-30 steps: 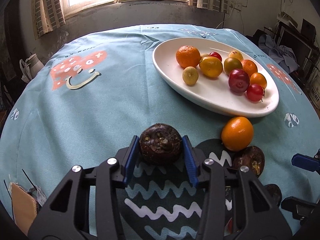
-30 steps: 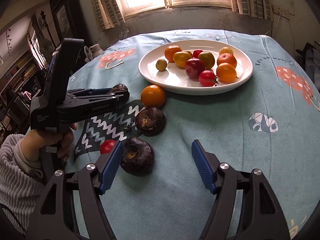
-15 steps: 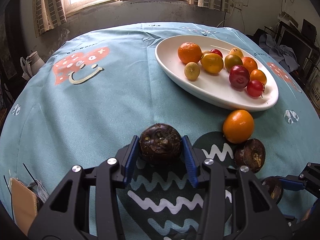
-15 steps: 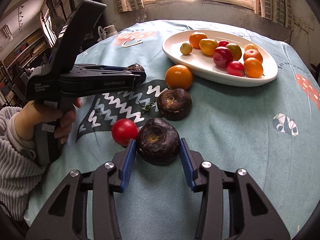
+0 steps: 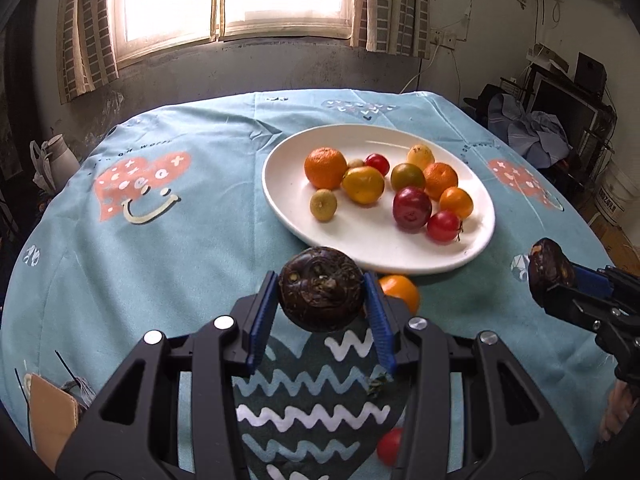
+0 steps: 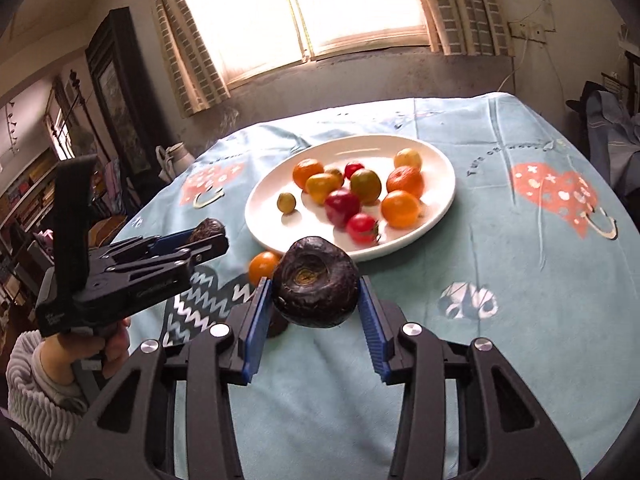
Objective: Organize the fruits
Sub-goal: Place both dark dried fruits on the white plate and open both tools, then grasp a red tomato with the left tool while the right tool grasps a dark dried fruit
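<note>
While each gripper hangs above the near edge of the counter (image 5: pixel 120 240), the left gripper (image 5: pixel 321 312) has its jaws clamped on one dark fruit (image 5: pixel 321 295), the right gripper (image 6: pixel 315 306) on another dark fruit (image 6: pixel 316 282). Beyond them an orange (image 6: pixel 262 266) lies just beside the white plate (image 6: pixel 436 200) of mixed fruit.

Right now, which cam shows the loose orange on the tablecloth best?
Right wrist. There the loose orange shows most of its face, just in front of the white plate, only its right edge cut by the dark fruit. In the left wrist view the orange is half hidden behind the left gripper.
</note>
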A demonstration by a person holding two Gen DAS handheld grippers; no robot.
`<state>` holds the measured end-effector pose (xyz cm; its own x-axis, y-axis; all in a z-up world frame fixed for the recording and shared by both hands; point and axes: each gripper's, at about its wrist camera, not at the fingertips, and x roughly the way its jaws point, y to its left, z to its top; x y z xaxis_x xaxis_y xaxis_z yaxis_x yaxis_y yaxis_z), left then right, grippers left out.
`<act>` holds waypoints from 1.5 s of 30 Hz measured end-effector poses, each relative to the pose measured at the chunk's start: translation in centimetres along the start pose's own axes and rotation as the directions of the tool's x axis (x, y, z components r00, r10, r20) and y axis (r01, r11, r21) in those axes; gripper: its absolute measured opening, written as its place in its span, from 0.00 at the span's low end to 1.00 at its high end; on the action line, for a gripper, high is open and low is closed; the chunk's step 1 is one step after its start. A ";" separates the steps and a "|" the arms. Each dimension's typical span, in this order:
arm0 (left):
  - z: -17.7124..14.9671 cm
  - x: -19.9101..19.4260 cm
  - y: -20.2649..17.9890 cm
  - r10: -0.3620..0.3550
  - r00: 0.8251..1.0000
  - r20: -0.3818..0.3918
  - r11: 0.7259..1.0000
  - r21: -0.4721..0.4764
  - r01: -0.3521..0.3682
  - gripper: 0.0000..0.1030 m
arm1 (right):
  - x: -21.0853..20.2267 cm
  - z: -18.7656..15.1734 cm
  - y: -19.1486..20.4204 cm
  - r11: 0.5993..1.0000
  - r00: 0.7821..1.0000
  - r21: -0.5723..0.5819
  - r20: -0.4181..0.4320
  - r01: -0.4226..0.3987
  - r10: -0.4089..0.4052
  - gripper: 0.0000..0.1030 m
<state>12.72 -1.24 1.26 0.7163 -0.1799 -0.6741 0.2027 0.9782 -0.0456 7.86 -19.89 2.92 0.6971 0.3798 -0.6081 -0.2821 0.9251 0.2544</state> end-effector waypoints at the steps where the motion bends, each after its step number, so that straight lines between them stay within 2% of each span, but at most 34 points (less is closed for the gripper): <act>1: 0.8 0.1 -0.3 0.003 1.000 0.006 1.000 0.004 -0.003 0.43 | 0.2 0.9 -0.3 1.000 1.000 0.005 0.009 0.017 -0.017 0.42; 6: 3.7 2.5 -1.6 0.011 1.000 0.014 1.000 -0.016 -0.011 0.43 | 3.3 4.3 -1.2 0.994 0.993 -0.002 0.044 0.106 -0.105 0.42; 13: 4.2 7.1 -1.7 0.024 0.999 -0.036 0.999 -0.030 -0.025 0.44 | 8.2 4.8 -2.5 0.989 0.989 -0.001 -0.002 0.151 -0.151 0.43; 14: 4.1 7.2 -1.6 0.025 0.999 -0.031 0.999 -0.024 -0.026 0.47 | 8.5 4.8 -2.5 0.989 0.989 -0.007 -0.010 0.150 -0.151 0.43; 15: 4.1 7.2 -1.6 0.027 0.999 -0.025 0.999 -0.022 -0.028 0.54 | 8.6 4.7 -2.5 0.987 0.987 -0.020 -0.006 0.158 -0.158 0.47; 16: 4.2 7.1 -1.5 0.028 0.999 -0.016 0.999 -0.025 -0.029 0.56 | 8.5 4.7 -2.4 0.983 0.983 -0.036 0.003 0.182 -0.182 0.58; 17: 4.2 6.9 -1.5 0.026 1.000 -0.009 0.999 -0.028 -0.026 0.60 | 8.3 4.7 -2.3 0.977 0.978 -0.048 0.020 0.210 -0.209 0.63; 19: 4.3 6.5 -1.5 0.020 1.000 0.003 0.999 -0.032 -0.020 0.64 | 7.8 4.6 -2.2 0.973 0.975 -0.058 0.044 0.222 -0.219 0.63; 34: 1.8 3.2 -1.4 0.056 0.998 0.019 0.998 -0.004 -0.055 0.66 | 4.2 3.0 0.6 0.966 0.972 -0.131 0.101 0.223 -0.211 0.63; 37: 0.6 1.6 -1.2 0.058 0.998 0.028 0.998 -0.007 -0.058 0.68 | 2.8 1.9 1.7 0.963 0.970 -0.150 0.124 0.225 -0.207 0.63; 40: -1.5 -0.1 -1.2 0.071 0.997 0.039 0.997 0.000 -0.071 0.76 | 1.7 0.5 2.5 0.959 0.969 -0.166 0.136 0.228 -0.207 0.63; 45: -4.9 -2.2 -1.5 0.061 0.998 0.018 0.998 0.032 -0.061 0.78 | 0.7 -2.0 2.4 0.968 0.974 -0.136 0.112 0.209 -0.195 0.63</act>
<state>7.58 -1.83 -0.82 0.7391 -0.1221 -0.6624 0.1799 0.9835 0.0194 6.30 -17.42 1.60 0.8081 0.1892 -0.5578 -0.2171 0.9760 0.0165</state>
